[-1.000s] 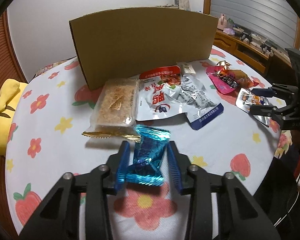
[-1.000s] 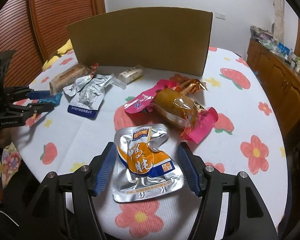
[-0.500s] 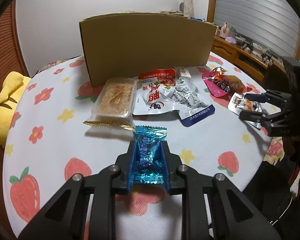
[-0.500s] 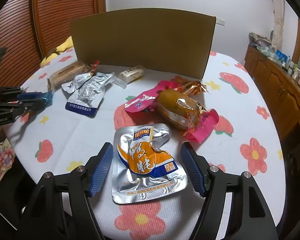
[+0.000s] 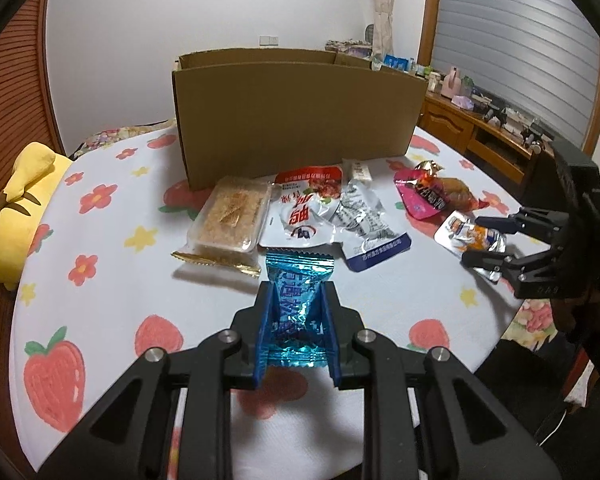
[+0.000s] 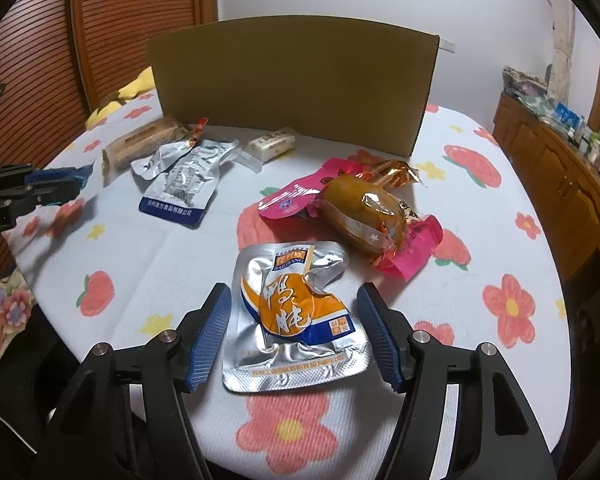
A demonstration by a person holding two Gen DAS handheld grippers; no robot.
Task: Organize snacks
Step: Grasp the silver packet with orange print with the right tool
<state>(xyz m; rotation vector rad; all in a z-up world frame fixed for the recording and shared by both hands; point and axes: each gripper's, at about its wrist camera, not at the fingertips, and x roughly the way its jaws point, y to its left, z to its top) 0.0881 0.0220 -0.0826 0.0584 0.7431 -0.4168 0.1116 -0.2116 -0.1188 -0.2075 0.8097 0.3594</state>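
Observation:
My left gripper [image 5: 298, 300] is shut on a shiny blue candy packet [image 5: 298, 292] and holds it above the table, in front of the open cardboard box [image 5: 296, 120]. My right gripper [image 6: 296, 320] is open, its blue pads on either side of a silver and orange pouch [image 6: 296, 316] lying flat on the cloth. Beyond the pouch lies a pink wrapped snack with a brown bun [image 6: 360, 212]. A silver and blue pouch [image 6: 188, 184], a crumb cake pack [image 5: 232, 216] and a white and red pouch [image 5: 304, 212] lie near the box.
The round table has a white flowered cloth [image 5: 100, 248]. A small white bar [image 6: 272, 144] lies by the box wall [image 6: 292, 80]. A yellow plush [image 5: 16, 200] sits at the far left edge. A wooden sideboard [image 6: 560, 160] stands to the right.
My left gripper closed on the blue candy packet and lifted it off the cloth, rising enough to show the box's inside edge. My right gripper stayed open around the silver pouch.

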